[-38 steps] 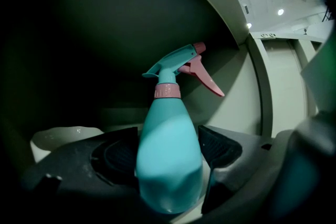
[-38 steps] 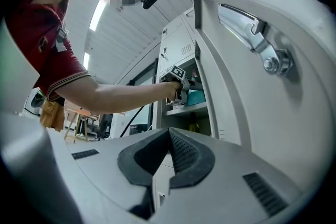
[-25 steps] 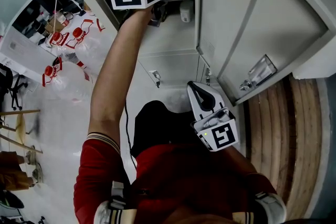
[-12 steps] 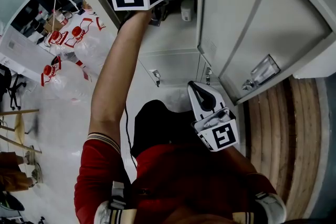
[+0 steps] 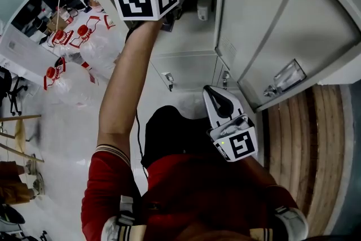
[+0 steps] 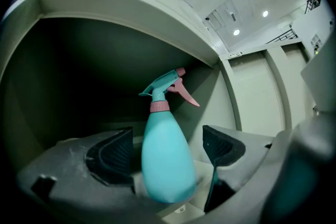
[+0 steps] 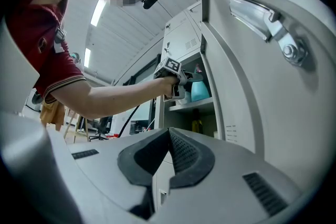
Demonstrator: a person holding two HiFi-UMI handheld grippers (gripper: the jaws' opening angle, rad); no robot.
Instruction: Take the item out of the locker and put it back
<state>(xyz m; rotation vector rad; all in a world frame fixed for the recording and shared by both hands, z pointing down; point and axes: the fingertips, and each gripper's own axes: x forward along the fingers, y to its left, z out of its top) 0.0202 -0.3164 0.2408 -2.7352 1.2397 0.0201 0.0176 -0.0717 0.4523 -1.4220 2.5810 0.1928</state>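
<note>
Left gripper (image 6: 167, 148): fingers (image 6: 113, 157) wide apart. They have just been opening. The bottle (image 6: 164, 131) is between them, but they do not press it.
Bottle: blue-green with a pink trigger. It stands up on the shelf (image 7: 194, 104) inside the locker (image 6: 126, 0).
Right gripper (image 7: 167, 157): fingers shut together, holding nothing.
Door (image 7: 262, 92): open, just beside the right gripper.

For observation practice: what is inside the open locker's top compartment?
A teal spray bottle stands between the left gripper's jaws, which have just been opening; the dark depths behind it are unseen.
</note>
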